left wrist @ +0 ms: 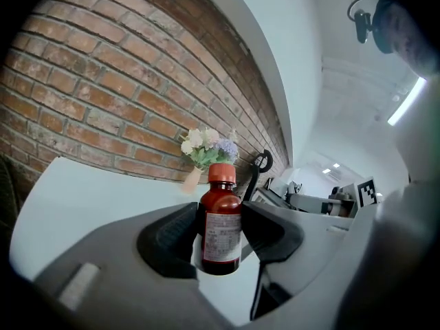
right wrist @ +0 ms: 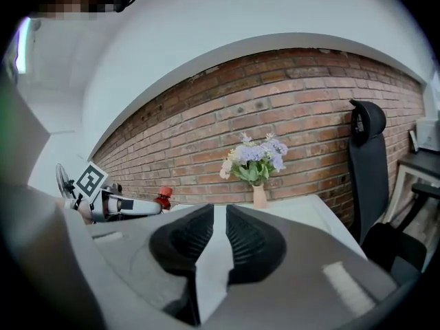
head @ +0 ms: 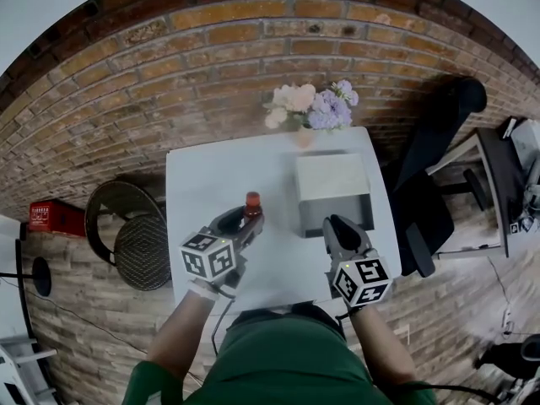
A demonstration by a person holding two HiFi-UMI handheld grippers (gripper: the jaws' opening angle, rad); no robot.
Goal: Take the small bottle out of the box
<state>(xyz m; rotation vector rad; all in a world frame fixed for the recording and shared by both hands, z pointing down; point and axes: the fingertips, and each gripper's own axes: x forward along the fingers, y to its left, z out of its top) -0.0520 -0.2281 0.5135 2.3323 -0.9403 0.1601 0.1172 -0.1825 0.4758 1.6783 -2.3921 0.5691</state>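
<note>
A small brown bottle (head: 252, 203) with a red cap stands upright between the pads of my left gripper (head: 249, 219), which is shut on its labelled body (left wrist: 221, 227). It is held over the white table (head: 211, 175), to the left of the grey box (head: 333, 191) and clear of it. In the right gripper view the bottle's cap (right wrist: 164, 195) shows at the far left. My right gripper (head: 337, 224) hovers near the box's front edge, with its jaws (right wrist: 220, 218) nearly together and nothing between them.
A vase of pale and lilac flowers (head: 308, 108) stands at the table's far edge against the brick wall. A black office chair (head: 439, 150) and a desk are at the right. A round dark stool (head: 126, 234) sits at the left.
</note>
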